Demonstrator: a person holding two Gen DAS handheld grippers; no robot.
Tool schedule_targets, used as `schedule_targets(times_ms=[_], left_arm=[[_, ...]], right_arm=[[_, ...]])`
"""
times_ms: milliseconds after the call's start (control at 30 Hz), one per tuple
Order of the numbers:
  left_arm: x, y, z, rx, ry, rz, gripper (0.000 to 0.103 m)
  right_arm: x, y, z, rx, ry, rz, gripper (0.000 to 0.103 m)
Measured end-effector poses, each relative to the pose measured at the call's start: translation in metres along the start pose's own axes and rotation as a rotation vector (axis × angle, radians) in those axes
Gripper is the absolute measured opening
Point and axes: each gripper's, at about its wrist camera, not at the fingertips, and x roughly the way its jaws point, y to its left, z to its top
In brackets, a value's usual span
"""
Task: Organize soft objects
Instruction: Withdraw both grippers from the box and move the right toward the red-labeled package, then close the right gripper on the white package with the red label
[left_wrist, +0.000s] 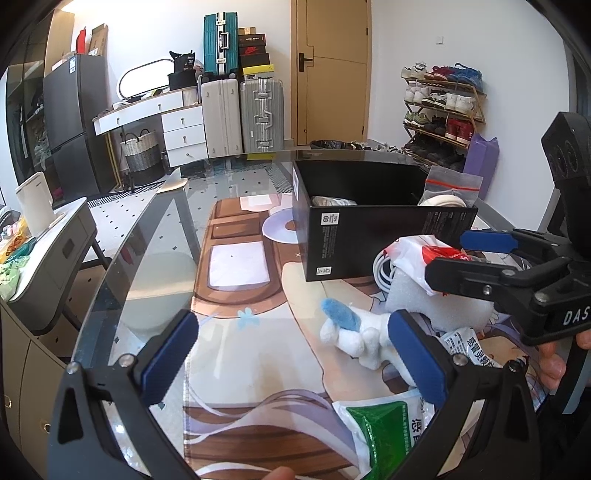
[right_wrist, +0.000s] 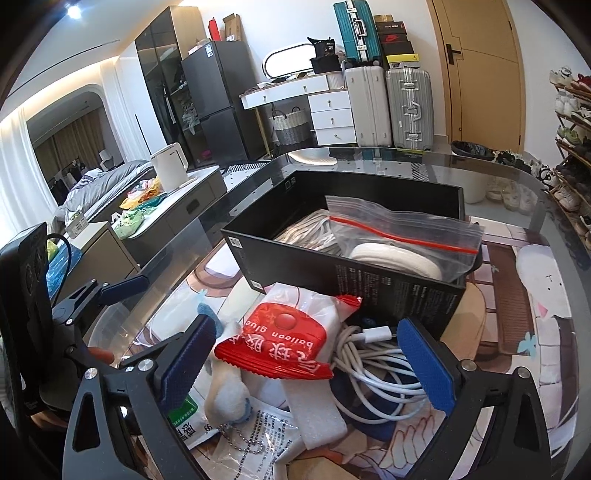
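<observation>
Right gripper (right_wrist: 308, 363) spread wide over the glue packet (right_wrist: 286, 343); left gripper (left_wrist: 291, 360) likewise apart, beside the plush toy (left_wrist: 354, 334). Best closed gently on the packet's middle, clear of the cable (right_wrist: 373, 363). Then lifted forward into the box (right_wrist: 343, 236).

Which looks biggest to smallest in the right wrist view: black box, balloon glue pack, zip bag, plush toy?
1. black box
2. zip bag and balloon glue pack, too alike to rank; the pack sits nearer the camera
3. plush toy, partly hidden

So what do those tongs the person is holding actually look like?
Both are black plastic frames with silver screws. Each finger ends in a flat, textured blue pad. The left tongs match the right tongs. The right one carries white "DAS" lettering, and a bare hand grips it.
</observation>
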Motion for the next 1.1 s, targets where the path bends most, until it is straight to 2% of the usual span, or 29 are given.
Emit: schedule_targets(times_ms=[300,567,767,1100], left_arm=[[0.001,-0.001,-0.001,0.002,0.004,-0.004,0.103],[0.001,-0.002,-0.001,0.001,0.005,-0.005,0.103],[0.002,-0.002,-0.002,0.004,0.006,-0.006,0.103],[-0.003,-0.001,-0.009,0.015,0.025,-0.031,0.103]], right_arm=[[0.009,0.006,0.0,-0.019,0.019,0.021,0.079],[0.005,0.014,-0.007,-0.058,-0.001,0.027,0.066],[-0.001,0.016,-0.01,-0.079,-0.023,0.027,0.061],[-0.018,0.016,-0.017,-0.099,-0.064,0.034,0.061]])
